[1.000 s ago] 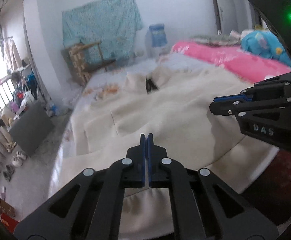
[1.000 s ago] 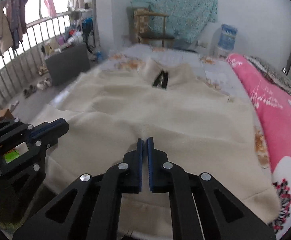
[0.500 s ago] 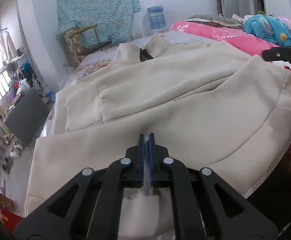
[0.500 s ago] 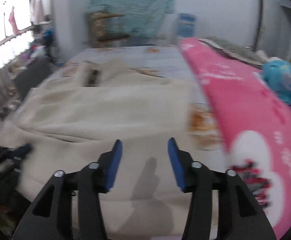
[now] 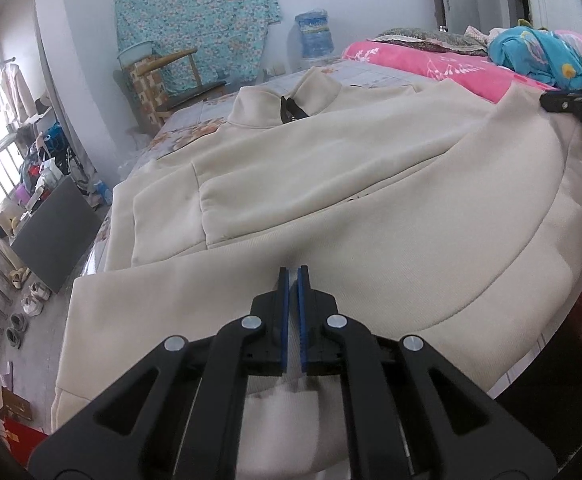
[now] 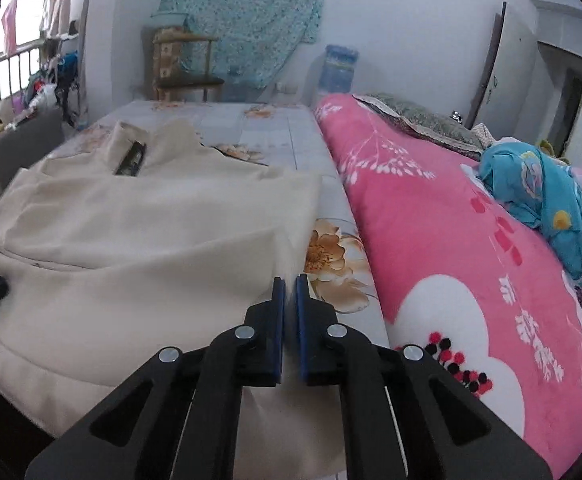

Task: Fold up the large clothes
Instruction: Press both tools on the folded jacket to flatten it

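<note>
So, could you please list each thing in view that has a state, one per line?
Cream jacket: spread flat on the bed, collar at the far end, near hem folded up.
Left gripper: shut on the jacket's near hem.
Right gripper: just closed, shut on the jacket's right edge.
Pink blanket: heaped along the bed's right side.
Blue garment: crumpled on the blanket.

we're in a home bedroom: a bed (image 6: 291, 136) with a pink blanket (image 6: 431, 220), a wooden chair (image 5: 171, 76), shoes (image 5: 31, 300) on the floor.

Left gripper (image 5: 293, 276) and right gripper (image 6: 290, 282) both have fingers pinched together.
</note>
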### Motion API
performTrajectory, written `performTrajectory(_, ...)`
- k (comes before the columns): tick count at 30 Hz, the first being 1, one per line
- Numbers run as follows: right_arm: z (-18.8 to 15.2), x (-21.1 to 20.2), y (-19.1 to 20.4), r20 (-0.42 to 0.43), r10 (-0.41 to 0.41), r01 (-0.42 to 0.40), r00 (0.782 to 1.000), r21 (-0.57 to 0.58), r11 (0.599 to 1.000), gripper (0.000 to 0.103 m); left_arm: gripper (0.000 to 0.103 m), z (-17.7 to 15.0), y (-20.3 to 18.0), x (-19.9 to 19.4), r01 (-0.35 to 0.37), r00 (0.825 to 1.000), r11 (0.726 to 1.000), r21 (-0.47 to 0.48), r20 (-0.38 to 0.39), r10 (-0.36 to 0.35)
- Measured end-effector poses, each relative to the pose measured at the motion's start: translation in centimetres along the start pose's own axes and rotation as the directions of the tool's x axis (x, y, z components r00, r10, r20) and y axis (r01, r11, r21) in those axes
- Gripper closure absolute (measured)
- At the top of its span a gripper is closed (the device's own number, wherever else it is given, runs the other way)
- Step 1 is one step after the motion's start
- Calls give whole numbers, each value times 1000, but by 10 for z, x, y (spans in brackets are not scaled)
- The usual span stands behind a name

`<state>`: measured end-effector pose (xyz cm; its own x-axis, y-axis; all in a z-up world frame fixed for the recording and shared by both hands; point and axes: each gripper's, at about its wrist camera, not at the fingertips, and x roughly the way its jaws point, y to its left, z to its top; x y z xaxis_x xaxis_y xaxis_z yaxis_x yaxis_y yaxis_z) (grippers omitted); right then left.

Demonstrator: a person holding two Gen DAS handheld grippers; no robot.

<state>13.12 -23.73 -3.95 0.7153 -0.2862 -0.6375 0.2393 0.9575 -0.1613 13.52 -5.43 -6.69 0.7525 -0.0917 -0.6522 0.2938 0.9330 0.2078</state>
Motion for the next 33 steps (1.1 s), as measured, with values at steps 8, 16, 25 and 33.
performTrajectory(8,2,6,-7,1,-122,122,993,-4,993,66,99,0,5,1,14,1000,1000,-19,-5,-14)
performTrajectory(16,-17,-21,65,-53,399,-401,915,-43,915,61,99,-1,3,0,11,1000,999,-31,-5,-11)
performTrajectory(25,-37,15,93,-140,427,-437,893,-51,898,61,73,-10,42,-7,-70,997,994,-80,-39,67)
performTrajectory(33,-32,2,98,-129,416,-426,900,-55,903,60,63,-40,141,-6,-80,996,934,-349,-66,60)
